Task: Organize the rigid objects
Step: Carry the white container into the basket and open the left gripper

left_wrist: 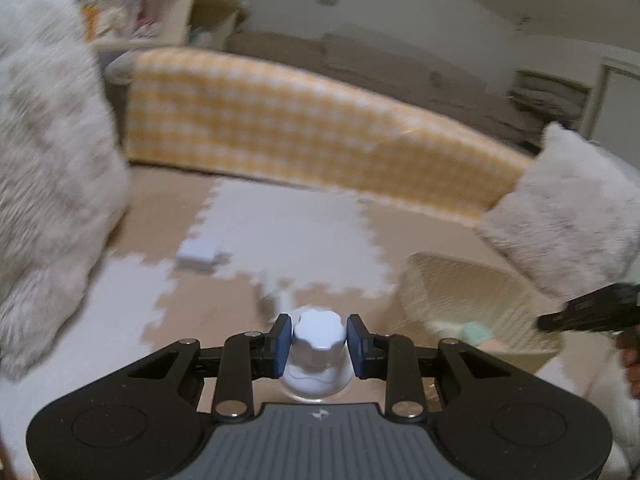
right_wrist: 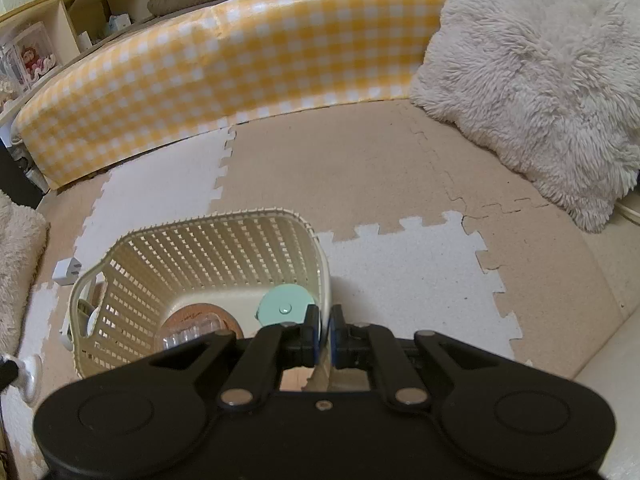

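My left gripper [left_wrist: 319, 340] is shut on a small white jar [left_wrist: 318, 360]. Its blue pads [left_wrist: 283, 344] press both sides of the scalloped white cap, and the jar hangs above the foam floor mat. The picture is blurred by motion. A cream slatted basket [left_wrist: 460, 292] stands to the right of it. My right gripper [right_wrist: 325, 332] is shut on the right wall of that basket [right_wrist: 208, 220]. Inside the basket lie a teal round item [right_wrist: 286, 304] and a brown ring with a clear piece [right_wrist: 196, 324].
A small white box [left_wrist: 198, 256] lies on the mat left of the basket, also the small white box [right_wrist: 66, 270]. A yellow checked panel [right_wrist: 240, 52] closes the far side. Fluffy cushions [right_wrist: 540, 72] sit at right and left. Shelves [right_wrist: 48, 32] stand at the back left.
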A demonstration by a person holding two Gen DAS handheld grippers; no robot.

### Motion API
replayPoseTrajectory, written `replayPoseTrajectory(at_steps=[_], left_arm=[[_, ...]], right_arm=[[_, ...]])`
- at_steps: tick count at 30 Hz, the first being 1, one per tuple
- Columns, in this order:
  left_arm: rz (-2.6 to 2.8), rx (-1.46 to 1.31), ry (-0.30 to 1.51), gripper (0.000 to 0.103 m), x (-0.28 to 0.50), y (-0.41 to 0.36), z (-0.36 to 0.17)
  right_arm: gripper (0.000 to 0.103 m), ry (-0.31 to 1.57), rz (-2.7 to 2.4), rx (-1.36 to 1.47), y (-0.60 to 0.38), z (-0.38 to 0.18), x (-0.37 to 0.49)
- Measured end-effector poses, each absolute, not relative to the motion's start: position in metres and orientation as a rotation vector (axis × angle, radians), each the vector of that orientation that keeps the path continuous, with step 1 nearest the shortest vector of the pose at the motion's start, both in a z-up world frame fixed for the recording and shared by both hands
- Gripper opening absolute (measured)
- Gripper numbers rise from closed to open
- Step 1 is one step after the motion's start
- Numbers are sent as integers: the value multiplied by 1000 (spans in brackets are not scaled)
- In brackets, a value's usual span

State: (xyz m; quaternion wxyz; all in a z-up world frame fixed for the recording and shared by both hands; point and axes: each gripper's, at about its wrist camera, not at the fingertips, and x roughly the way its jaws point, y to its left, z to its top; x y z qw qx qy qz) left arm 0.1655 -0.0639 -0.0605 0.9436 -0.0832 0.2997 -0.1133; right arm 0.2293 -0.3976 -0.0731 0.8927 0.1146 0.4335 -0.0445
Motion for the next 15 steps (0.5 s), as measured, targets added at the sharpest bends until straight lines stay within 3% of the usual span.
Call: replayPoseTrajectory(at_steps=[8,15], left_arm=[[-399,-179,567,32,178,-119,-21],[-517,-214,662,32,216,-180,-23]], right_arm=[[6,904,-90,238,-398,-73,230],[6,908,-87,245,-399,-73,231]])
